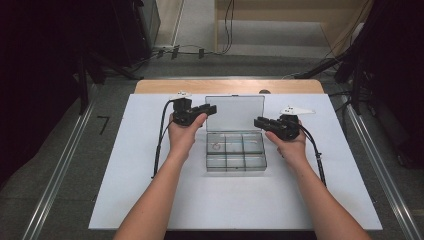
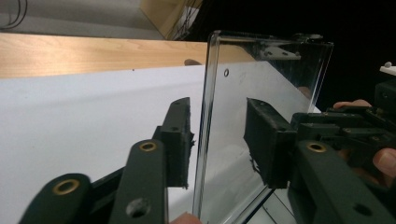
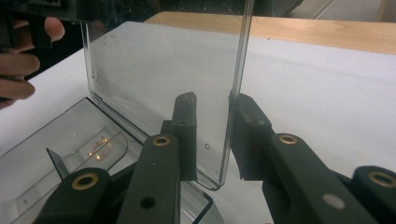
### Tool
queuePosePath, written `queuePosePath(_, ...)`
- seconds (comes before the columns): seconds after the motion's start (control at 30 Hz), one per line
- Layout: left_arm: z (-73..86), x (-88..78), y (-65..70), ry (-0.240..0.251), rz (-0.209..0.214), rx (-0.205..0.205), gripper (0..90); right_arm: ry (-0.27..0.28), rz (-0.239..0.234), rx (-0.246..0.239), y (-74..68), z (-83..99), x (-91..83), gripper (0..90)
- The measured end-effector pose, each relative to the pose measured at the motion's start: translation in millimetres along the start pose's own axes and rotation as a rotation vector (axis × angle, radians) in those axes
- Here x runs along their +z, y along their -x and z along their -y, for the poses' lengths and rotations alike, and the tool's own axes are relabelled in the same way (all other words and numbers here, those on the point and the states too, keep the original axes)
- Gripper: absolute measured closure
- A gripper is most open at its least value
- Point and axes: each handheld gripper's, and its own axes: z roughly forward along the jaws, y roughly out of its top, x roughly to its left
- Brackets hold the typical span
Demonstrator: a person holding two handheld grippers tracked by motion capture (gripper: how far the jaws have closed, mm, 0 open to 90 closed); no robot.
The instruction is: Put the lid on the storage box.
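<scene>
Clear compartment box (image 1: 235,155) sits mid-mat (image 1: 150,200) with its lid (image 1: 235,112) raised upright. We straddle the lid's side edges with our left gripper (image 1: 209,109) and right gripper (image 1: 259,121), jaws parted, neither clamping; opening looks nearly done.

Clear plastic box (image 1: 235,152) with see-through lid (image 1: 235,112), black grippers, white table sheet (image 1: 150,190), pale wood table edge (image 1: 150,86)

clear plastic, matt black, pale wood

the box (image 1: 235,150) and its lid (image 1: 234,113) are clear, glossy plastic, smooth-edged. both grippers' jaws look matt black plastic with brass-coloured rivets. the white sheet (image 1: 150,190) is matt and smooth; the table edge (image 1: 165,86) is pale wood.
</scene>
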Motion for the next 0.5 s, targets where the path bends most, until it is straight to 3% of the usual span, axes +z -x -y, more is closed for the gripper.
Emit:
queuePosePath(0.27,2.0,-4.0,3.5,0.009,0.006,0.024,67.6,-0.007,0.008,-0.01,-1.5,-0.5,-1.1,69.8)
queuePosePath(0.37,3.4,-6.1,5.0,0.018,0.011,0.039,67.7,-0.023,0.032,-0.032,-5.4,-2.8,-0.3,59.5)
queuePosePath(0.5,5.2,-9.3,6.4,0.026,0.029,0.047,67.4,-0.012,0.042,-0.004,-5.1,-11.3,-3.2,50.9)
